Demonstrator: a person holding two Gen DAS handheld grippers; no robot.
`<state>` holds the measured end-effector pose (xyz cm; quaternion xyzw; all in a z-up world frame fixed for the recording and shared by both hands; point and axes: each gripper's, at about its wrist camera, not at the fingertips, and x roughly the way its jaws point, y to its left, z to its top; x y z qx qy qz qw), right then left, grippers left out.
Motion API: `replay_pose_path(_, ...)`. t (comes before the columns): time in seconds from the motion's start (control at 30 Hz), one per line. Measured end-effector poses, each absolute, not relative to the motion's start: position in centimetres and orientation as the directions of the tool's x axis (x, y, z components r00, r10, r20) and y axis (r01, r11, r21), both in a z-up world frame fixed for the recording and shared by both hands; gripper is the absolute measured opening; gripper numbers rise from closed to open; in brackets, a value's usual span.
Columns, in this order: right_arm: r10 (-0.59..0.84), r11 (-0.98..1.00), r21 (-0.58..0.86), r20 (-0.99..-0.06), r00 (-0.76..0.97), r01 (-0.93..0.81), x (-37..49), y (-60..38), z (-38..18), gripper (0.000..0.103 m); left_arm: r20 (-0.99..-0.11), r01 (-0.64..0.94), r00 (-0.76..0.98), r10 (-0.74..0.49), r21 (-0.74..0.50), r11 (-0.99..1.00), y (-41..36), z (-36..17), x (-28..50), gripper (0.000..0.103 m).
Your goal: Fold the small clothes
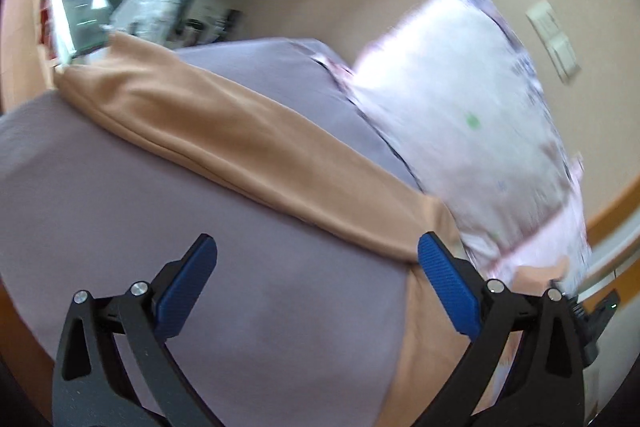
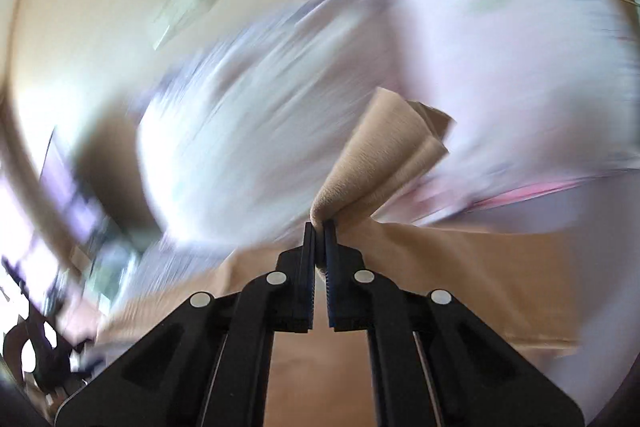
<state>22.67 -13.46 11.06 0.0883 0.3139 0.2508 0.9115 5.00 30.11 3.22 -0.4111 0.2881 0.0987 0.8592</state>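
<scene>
Right gripper (image 2: pixel 319 227) pinching one bunched peach garment (image 2: pixel 384 155) between closed fingers, left gripper (image 1: pixel 318 249) gaping wide, holding nothing, one blurred patterned pillow (image 1: pixel 460 123) lying beside, no readable writing.

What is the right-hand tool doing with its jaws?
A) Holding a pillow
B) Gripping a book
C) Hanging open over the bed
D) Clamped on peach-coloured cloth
D: the right gripper has its jaws closed on a bunched fold of the peach cloth.

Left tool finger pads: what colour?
Blue pads on black arms; clearest in the left wrist view.
</scene>
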Motion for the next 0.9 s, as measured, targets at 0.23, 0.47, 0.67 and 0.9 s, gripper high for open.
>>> replay_pose_path(0.23,0.608,0.759,0.336,-0.673,0.421,-0.557,20.5,-4.4,6.5,0.054,-0.62,-0.508,0.785,-0.014,-0.656,0.558,34.3,2.1,4.3,0.094)
replay_pose_path(0.47,0.635,0.77,0.423,-0.575,0.515,-0.477,20.0,-13.0,9.5,0.084,-0.599,-0.544,0.801,-0.01,-0.734,0.407,38.0,0.7,4.5,0.067)
replay_pose_path(0.67,0.68,0.733,0.523,-0.553,0.482,-0.435,20.2,-16.7,9.1,0.085,-0.639,-0.608,0.769,-0.009,-0.737,0.295,40.4,-0.5,4.6,0.014)
replay_pose_path(0.9,0.691,0.722,0.53,-0.523,0.499,-0.444,19.5,-18.9,9.2,0.086,-0.645,-0.603,0.757,0.11,-0.622,0.5,37.1,4.3,6.6,0.004)
